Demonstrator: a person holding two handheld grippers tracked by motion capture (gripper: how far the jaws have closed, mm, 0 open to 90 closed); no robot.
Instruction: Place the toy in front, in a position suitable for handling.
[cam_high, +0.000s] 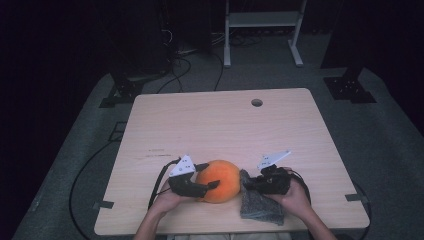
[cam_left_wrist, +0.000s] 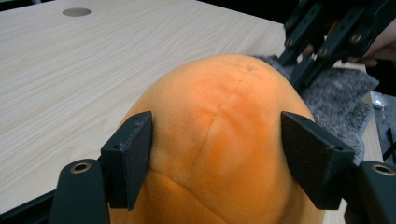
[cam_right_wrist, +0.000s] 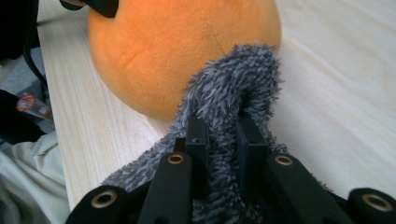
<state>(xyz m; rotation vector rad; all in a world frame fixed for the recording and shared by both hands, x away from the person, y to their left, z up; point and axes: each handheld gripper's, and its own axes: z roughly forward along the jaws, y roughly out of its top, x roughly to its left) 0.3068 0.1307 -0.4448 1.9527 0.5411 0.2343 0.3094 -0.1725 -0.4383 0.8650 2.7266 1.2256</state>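
A light wooden table (cam_high: 225, 130) with a small round hole (cam_high: 257, 102) stands on grey floor (cam_high: 395, 145) in a dark room. Black cables (cam_high: 175, 70) lie behind it, by a white frame (cam_high: 262, 20). Near the front edge sits a soft orange ball (cam_high: 218, 180). The left hand-held gripper (cam_high: 212, 176) has its jaws on both sides of the ball. The right hand-held gripper (cam_high: 248, 184) pinches a fuzzy grey cloth (cam_high: 260, 205) beside the ball.

A light wooden table (cam_high: 210, 125) (round hole near its far edge) bears an orange plush ball (cam_high: 218, 180) and grey fuzzy cloth (cam_high: 260, 205).
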